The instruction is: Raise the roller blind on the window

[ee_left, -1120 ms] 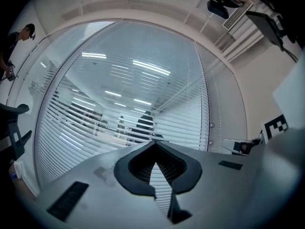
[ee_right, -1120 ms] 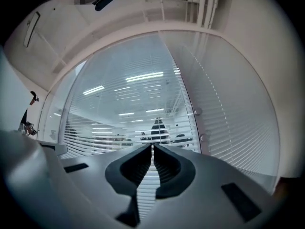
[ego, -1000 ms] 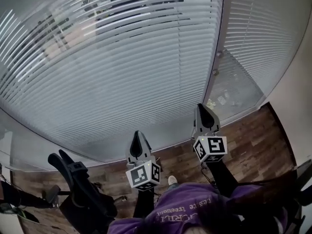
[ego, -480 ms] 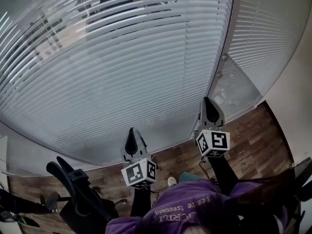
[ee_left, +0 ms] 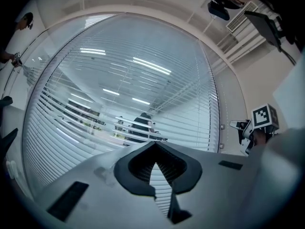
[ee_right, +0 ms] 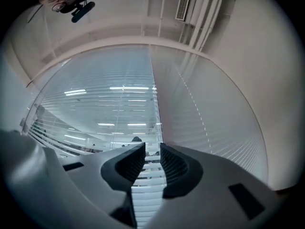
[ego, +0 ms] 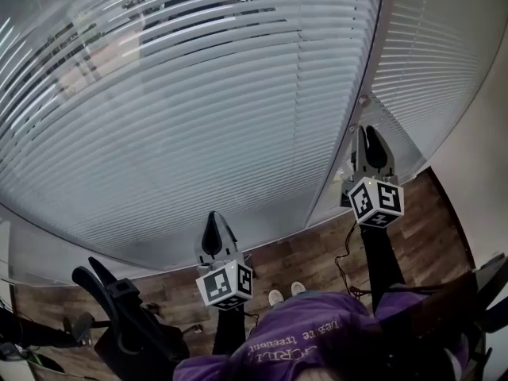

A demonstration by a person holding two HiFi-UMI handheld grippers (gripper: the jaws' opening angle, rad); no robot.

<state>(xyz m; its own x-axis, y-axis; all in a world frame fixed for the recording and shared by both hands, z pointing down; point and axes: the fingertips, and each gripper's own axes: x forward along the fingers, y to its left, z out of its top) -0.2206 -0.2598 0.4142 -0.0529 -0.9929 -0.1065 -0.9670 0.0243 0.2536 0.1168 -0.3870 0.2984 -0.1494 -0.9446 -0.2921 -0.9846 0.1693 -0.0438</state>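
Left gripper (ego: 213, 227) at 6 o'clock in head view: my jaws shut tip to tip, empty. Right gripper (ego: 370, 137) at 3 o'clock, beside the window post (ego: 371, 46): jaws just opened, apart, nothing between. Blind (ego: 198, 109) hangs lowered, spanning 9 to 1 o'clock. Beaded cord (ee_right: 200, 118) at 1 o'clock of my right jaws, untouched.

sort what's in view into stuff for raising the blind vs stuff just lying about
For the job: slatted blind; bead chain; right gripper, jaws have just been opening, nothing between them; left gripper, shut.
Just lying about: black chair; wood floor; air vent.
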